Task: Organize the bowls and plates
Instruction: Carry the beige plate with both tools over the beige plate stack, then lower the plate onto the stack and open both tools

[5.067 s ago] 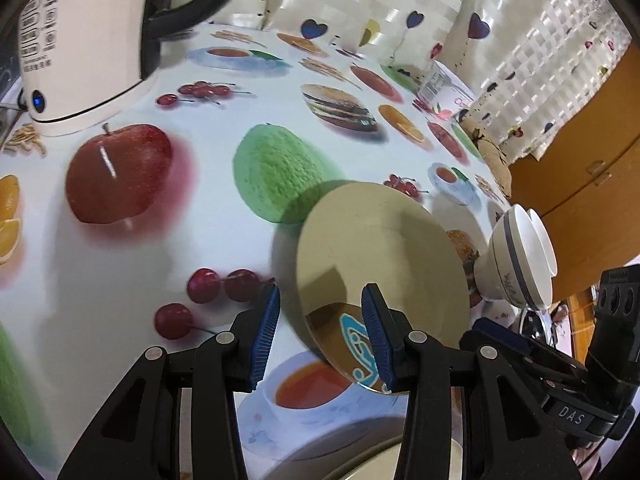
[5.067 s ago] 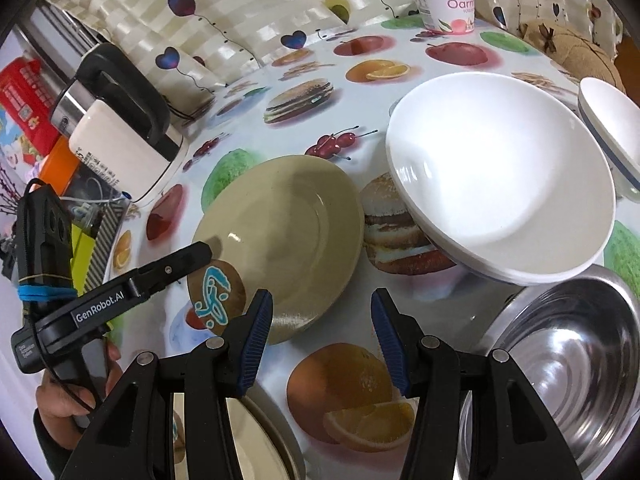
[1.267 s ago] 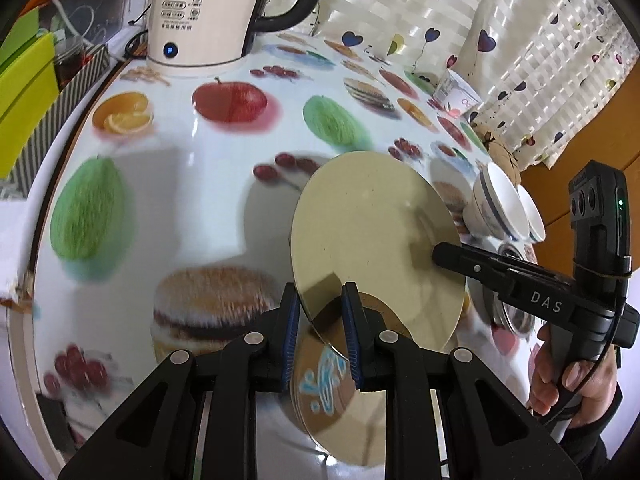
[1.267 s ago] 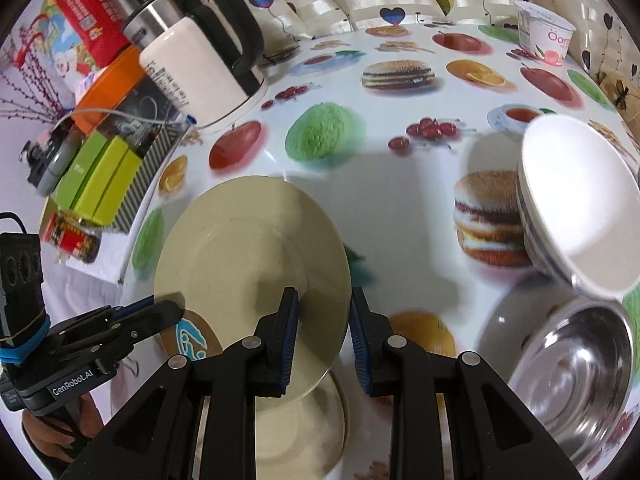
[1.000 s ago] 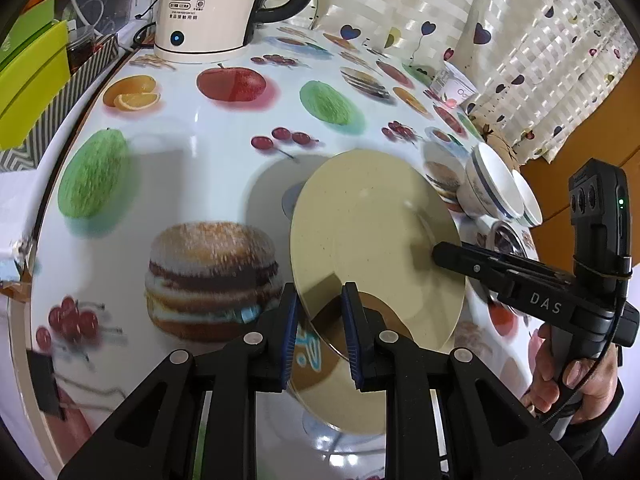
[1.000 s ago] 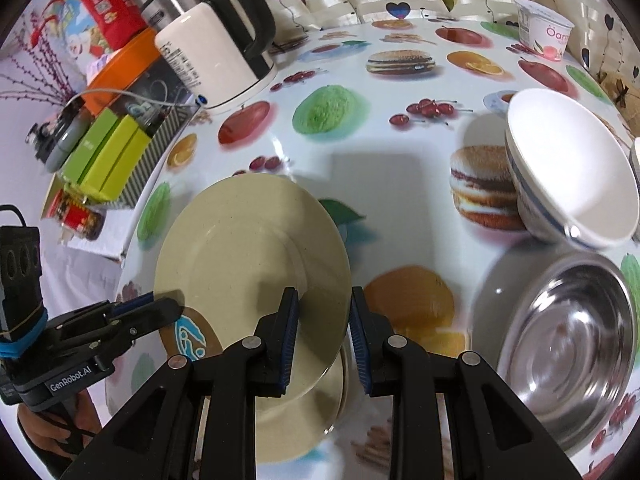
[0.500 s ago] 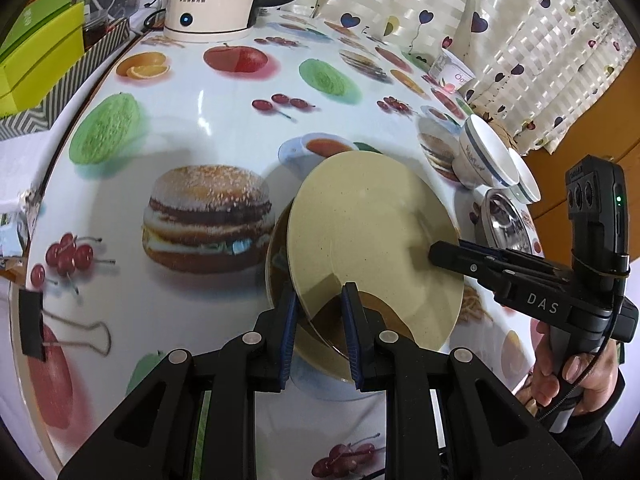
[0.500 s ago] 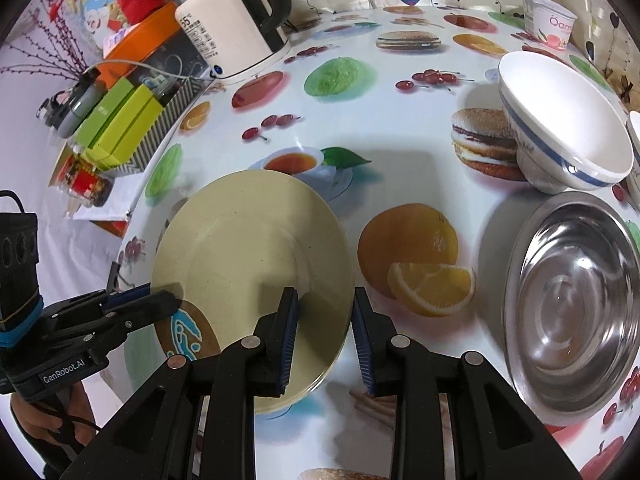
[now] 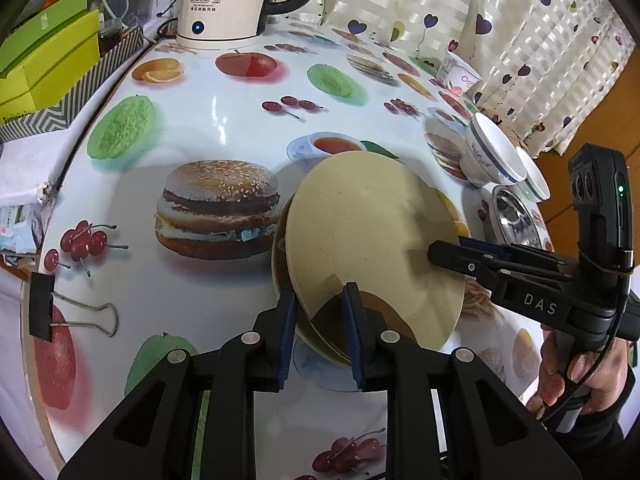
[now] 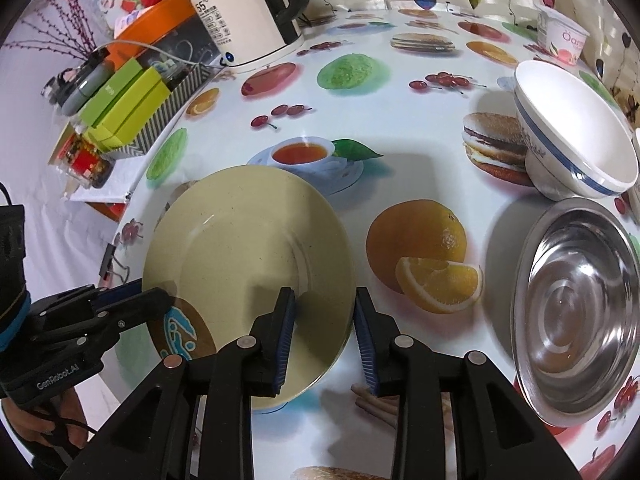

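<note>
A beige plate [image 9: 372, 236] [image 10: 248, 248] is held at both sides, tilted low over a second beige plate [image 9: 280, 256] that lies on the table. My left gripper [image 9: 318, 320] is shut on its near rim; it also shows in the right wrist view [image 10: 132, 300]. My right gripper [image 10: 324, 332] has its jaws a little apart around the plate's right rim; it also shows in the left wrist view [image 9: 448, 248]. A white bowl with a blue stripe [image 10: 572, 140] and a steel bowl [image 10: 576, 300] sit to the right.
A white electric kettle [image 9: 228, 0] stands at the back. Green boxes in a striped tray [image 10: 132, 108] line the left edge. A yogurt cup [image 10: 560, 40] is at the back right. A binder clip [image 9: 60, 308] grips the tablecloth edge.
The plate was picked up, carried toward the near table edge and lowered over the second plate. In the last half second the right jaws have opened slightly.
</note>
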`<state>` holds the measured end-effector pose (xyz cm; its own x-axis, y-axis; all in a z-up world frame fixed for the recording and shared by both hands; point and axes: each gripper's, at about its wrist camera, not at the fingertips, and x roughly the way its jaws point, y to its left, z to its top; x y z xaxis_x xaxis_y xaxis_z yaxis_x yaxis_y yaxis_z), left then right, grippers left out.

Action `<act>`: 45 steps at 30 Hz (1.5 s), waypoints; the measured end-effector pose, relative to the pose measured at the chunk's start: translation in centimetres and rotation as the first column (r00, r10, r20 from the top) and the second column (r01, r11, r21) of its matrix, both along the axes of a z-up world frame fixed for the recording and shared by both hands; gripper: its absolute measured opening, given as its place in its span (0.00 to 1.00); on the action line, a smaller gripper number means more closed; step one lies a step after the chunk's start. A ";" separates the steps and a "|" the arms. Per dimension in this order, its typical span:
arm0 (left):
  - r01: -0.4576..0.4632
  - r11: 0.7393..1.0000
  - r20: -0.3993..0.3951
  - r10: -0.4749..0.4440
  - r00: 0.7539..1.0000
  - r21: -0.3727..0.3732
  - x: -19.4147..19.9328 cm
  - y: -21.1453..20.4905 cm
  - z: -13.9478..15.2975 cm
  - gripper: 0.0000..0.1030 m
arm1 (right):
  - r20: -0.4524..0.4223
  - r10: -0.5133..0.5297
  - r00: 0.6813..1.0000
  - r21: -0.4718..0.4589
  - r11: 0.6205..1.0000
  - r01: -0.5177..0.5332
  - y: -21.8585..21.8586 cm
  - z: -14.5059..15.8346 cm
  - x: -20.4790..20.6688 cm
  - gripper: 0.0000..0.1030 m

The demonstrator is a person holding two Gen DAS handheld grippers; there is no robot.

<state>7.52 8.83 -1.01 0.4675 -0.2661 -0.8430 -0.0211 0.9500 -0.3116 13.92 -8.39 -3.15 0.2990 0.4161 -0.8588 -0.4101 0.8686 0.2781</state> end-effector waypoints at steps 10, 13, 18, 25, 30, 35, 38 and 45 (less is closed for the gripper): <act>-0.022 0.997 0.025 0.020 0.999 0.070 -0.6 -1.3 0.1 0.30 | 0.035 0.019 0.999 -0.023 1.000 -0.018 0.3 0.0 -0.3 0.31; -0.026 0.995 0.028 0.023 0.999 0.096 -0.7 -1.7 0.1 0.32 | 0.046 0.024 0.999 -0.030 0.999 -0.023 0.4 0.0 -0.3 0.31; -0.028 0.991 0.043 0.022 0.999 0.132 -1.0 -2.3 0.1 0.36 | 0.060 0.028 0.998 -0.027 0.999 -0.026 0.4 0.0 -0.6 0.31; -0.032 0.979 0.044 0.024 0.999 0.199 -1.1 -2.9 -0.4 0.41 | 0.069 0.028 0.997 -0.017 1.000 -0.027 0.3 -0.1 -0.7 0.31; -0.046 0.977 0.074 0.032 0.997 0.208 -1.3 -2.9 -0.2 0.41 | 0.076 0.032 0.997 0.002 0.999 -0.032 -0.1 0.0 -0.9 0.31; -0.108 0.985 0.104 0.094 0.990 0.138 -1.7 -1.2 -0.1 0.41 | 0.089 0.019 0.996 0.015 1.000 -0.021 -1.0 0.4 -1.1 0.31; -0.141 0.987 0.099 0.134 0.986 0.076 -2.0 -0.3 -0.5 0.41 | 0.068 0.010 0.998 0.035 0.999 -0.012 -1.5 0.1 -1.1 0.31; -0.154 0.988 0.063 0.156 0.986 -0.031 -2.2 0.0 -1.3 0.41 | 0.039 0.019 0.999 0.044 0.999 -0.021 -1.4 -0.1 -1.5 0.36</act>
